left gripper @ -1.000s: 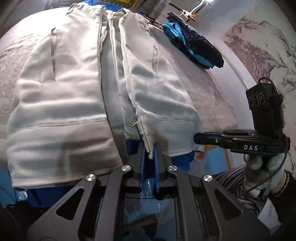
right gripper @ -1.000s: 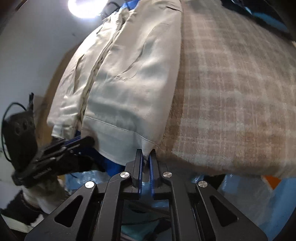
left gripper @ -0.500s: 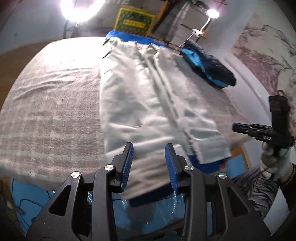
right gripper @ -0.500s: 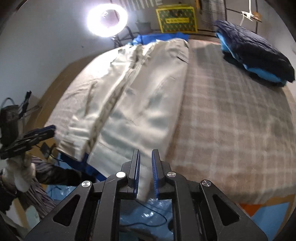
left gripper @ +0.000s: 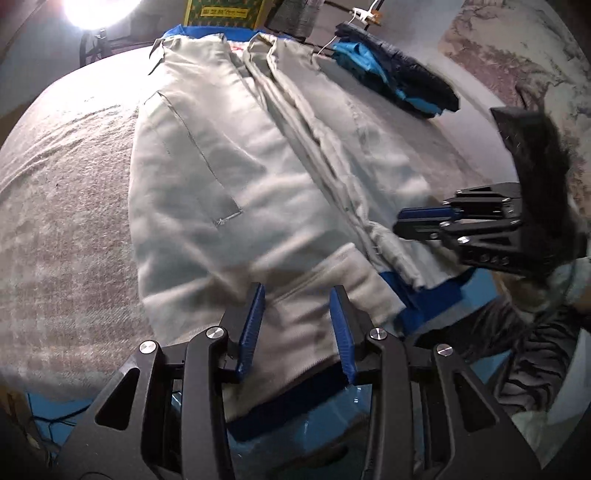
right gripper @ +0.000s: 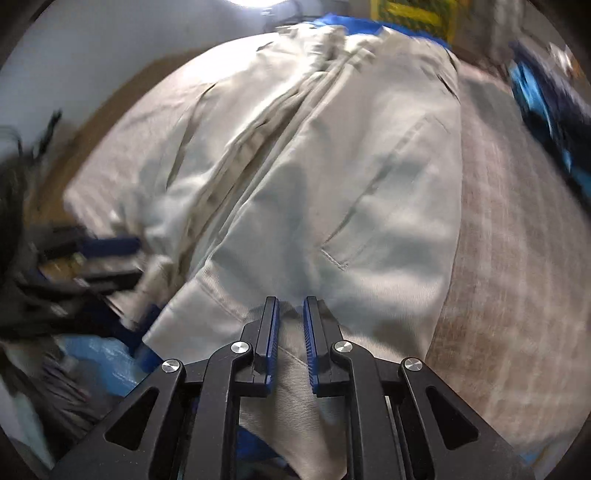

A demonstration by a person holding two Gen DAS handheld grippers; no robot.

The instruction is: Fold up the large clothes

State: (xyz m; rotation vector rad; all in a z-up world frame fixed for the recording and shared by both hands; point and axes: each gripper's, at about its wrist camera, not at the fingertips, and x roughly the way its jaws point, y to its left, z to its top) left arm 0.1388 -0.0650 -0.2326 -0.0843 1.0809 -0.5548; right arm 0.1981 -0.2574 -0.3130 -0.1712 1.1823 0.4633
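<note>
1. Pale grey jacket spread flat and front-up along the plaid bed cover, zip line running down the middle, hem hanging over the near edge of the bed.
2. Blue lining or cloth peeking out under the hem at the near edge; cannot tell whether part of the jacket.
3. Left gripper above the hem of the jacket's panel on the lamp side, jaws parted by a fair gap, blue pads clear of the cloth, nothing pinched.
4. Right gripper above the hem of the opposite panel, jaws parted only narrowly, hem fabric visible through the slit but not clamped.
5. In the left wrist view, right gripper seen side-on at the far corner of the hem, blurred.
6. In the right wrist view, left gripper seen blurred beside the other hem corner.
7. Welt pocket showing on the panel beyond the right gripper.
8. Dark navy and bright blue garment bundled on the bed cover well apart from the jacket, past its collar-side corner.
9. Bright ring lamp glaring beyond the jacket's collar end.
</note>
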